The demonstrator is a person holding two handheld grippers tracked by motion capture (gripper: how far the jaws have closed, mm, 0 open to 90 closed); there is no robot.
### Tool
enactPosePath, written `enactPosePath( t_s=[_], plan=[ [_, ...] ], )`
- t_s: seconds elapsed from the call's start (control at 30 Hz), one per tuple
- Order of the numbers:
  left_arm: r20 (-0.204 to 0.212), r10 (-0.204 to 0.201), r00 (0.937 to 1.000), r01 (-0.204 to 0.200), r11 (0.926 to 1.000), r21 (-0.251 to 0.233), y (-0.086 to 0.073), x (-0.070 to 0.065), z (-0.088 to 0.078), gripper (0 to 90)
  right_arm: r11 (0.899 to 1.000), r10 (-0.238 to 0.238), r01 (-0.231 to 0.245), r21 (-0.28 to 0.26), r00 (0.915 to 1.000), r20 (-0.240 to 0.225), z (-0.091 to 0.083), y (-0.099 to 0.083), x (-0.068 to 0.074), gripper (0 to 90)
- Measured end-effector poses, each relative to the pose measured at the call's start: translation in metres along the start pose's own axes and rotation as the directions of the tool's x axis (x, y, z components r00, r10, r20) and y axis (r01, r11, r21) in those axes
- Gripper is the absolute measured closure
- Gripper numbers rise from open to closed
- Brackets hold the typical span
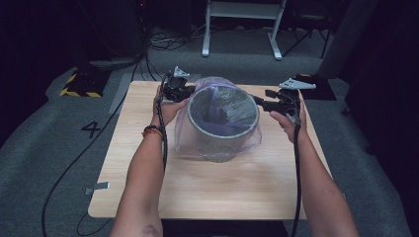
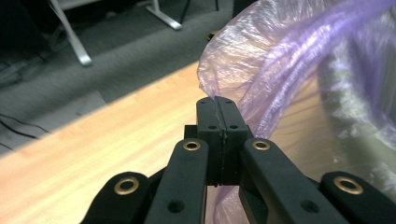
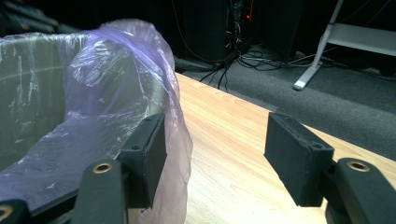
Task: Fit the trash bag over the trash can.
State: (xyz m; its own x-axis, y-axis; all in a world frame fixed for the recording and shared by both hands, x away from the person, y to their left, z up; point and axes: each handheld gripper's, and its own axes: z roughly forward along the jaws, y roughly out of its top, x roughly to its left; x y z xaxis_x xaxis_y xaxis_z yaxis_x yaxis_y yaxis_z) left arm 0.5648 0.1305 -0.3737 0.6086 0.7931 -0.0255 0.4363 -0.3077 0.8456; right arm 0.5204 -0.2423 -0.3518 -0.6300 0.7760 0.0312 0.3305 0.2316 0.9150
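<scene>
Item: grey bin [image 1: 223, 129] at mid-table, purple liner bag [image 1: 217, 86] draped over its rim; my left gripper [image 2: 217, 103], at the bin's left rim, pinches a fold of the bag, jaws together on the film. My right gripper [image 3: 215, 154], at the bin's right rim, stands with jaws apart, one pad just beside the bag, nothing clamped

Left gripper [image 2: 217, 103] rising from the bottom edge, jaws pressed flat together with no gap between the pads. Pinched at the very tips: a puckered edge of thin purple plastic bag [image 2: 261, 51], gathered to a point just above the jaws. From there, billowing up and away to the right of the jaws, translucent and creased, with a thicker purple fold curving down past the right jaw. More film showing below, between the jaw arms. Left of and beyond the jaws, light wooden table [image 2: 112, 144]; farther off, grey carpet [image 2: 126, 42] and white frame legs [image 2: 70, 37].
</scene>
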Motion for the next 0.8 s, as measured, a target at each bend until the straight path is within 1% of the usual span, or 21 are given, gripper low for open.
enactPosePath(
  t_s=[0.03, 0.1, 0.2, 0.23, 0.27, 0.33, 0.4, 0.47, 0.5, 0.53, 0.57, 0.6, 0.63, 0.67, 0.7, 0.73, 0.8],
  plan=[
    [0.012, -0.014, 0.9998, 0.014, 0.9999, 0.002, -0.004, 0.000, 0.003, 89.7, 1.000, 0.004, -0.004, 0.000, 1.0000, 0.000, 0.000, 0.000, 0.000, 38.8],
    [0.042, -0.038, 0.9984, 0.037, 0.9989, 0.029, -0.012, 0.002, 0.008, 88.8, 1.000, 0.001, -0.001, 0.005, 1.0000, 0.006, 0.001, -0.002, 0.000, 38.7],
    [0.059, -0.047, 0.9972, 0.045, 0.9984, 0.033, -0.024, 0.003, 0.012, 87.9, 1.000, -0.005, 0.005, 0.012, 0.9999, 0.012, 0.001, -0.004, 0.000, 38.6],
    [0.064, -0.056, 0.9964, 0.053, 0.9973, 0.051, -0.028, 0.003, 0.013, 87.4, 1.000, -0.005, 0.005, 0.011, 0.9999, 0.009, 0.001, -0.005, 0.000, 38.5],
    [0.054, -0.050, 0.9973, 0.047, 0.9973, 0.056, -0.032, 0.002, 0.014, 85.8, 1.000, -0.004, 0.004, 0.013, 1.0000, 0.008, 0.001, -0.006, 0.000, 38.2],
    [0.053, -0.050, 0.9973, 0.047, 0.9970, 0.061, -0.040, 0.003, 0.013, 85.1, 1.000, -0.011, 0.011, 0.017, 0.9999, 0.011, 0.000, -0.007, 0.000, 38.1],
    [0.048, -0.033, 0.9983, 0.030, 0.9971, 0.071, -0.050, 0.002, 0.013, 84.3, 1.000, -0.018, 0.018, 0.018, 0.9998, 0.008, -0.002, -0.010, 0.001, 37.9],
    [0.043, -0.026, 0.9987, 0.022, 0.9959, 0.087, -0.058, 0.004, 0.011, 83.5, 0.999, -0.028, 0.028, 0.022, 0.9996, -0.002, -0.005, -0.013, 0.001, 36.9],
    [0.040, -0.027, 0.9988, 0.024, 0.9965, 0.080, -0.062, 0.005, 0.009, 82.2, 0.999, -0.035, 0.035, 0.029, 0.9994, -0.005, -0.006, -0.015, 0.001, 36.6],
    [0.028, -0.040, 0.9988, 0.038, 0.9968, 0.071, -0.064, 0.006, 0.006, 80.2, 0.998, -0.042, 0.043, 0.035, 0.9991, -0.009, -0.008, -0.017, 0.001, 36.2],
    [0.011, -0.053, 0.9985, 0.053, 0.9969, 0.058, -0.066, 0.008, 0.002, 75.0, 0.998, -0.052, 0.052, 0.040, 0.9985, -0.016, -0.009, -0.019, 0.002, 35.7],
    [-0.012, -0.071, 0.9974, 0.071, 0.9966, 0.043, -0.066, 0.010, -0.002, 67.2, 0.997, -0.064, 0.065, 0.044, 0.9976, -0.027, -0.012, -0.020, 0.003, 35.2],
    [-0.026, -0.098, 0.9948, 0.099, 0.9950, 0.015, -0.067, 0.012, -0.010, 56.2, 0.996, -0.075, 0.076, 0.043, 0.9964, -0.041, -0.015, -0.023, 0.004, 34.7],
    [-0.029, -0.119, 0.9924, 0.119, 0.9928, -0.004, -0.067, 0.014, -0.014, 45.2, 0.995, -0.088, 0.090, 0.040, 0.9944, -0.058, -0.019, -0.025, 0.005, 34.5],
    [-0.033, -0.129, 0.9911, 0.129, 0.9914, -0.024, -0.067, 0.015, -0.022, 37.9, 0.994, -0.095, 0.098, 0.041, 0.9934, -0.064, -0.021, -0.027, 0.006, 34.0],
    [-0.037, -0.131, 0.9907, 0.129, 0.9906, -0.044, -0.067, 0.016, -0.029, 32.2, 0.992, -0.115, 0.119, 0.044, 0.9908, -0.071, -0.024, -0.029, 0.008, 33.6],
    [-0.015, -0.120, 0.9927, 0.118, 0.9895, -0.084, -0.068, 0.016, -0.046, 24.7, 0.988, -0.143, 0.147, 0.046, 0.9861, -0.084, -0.030, -0.033, 0.011, 33.2]
  ],
)
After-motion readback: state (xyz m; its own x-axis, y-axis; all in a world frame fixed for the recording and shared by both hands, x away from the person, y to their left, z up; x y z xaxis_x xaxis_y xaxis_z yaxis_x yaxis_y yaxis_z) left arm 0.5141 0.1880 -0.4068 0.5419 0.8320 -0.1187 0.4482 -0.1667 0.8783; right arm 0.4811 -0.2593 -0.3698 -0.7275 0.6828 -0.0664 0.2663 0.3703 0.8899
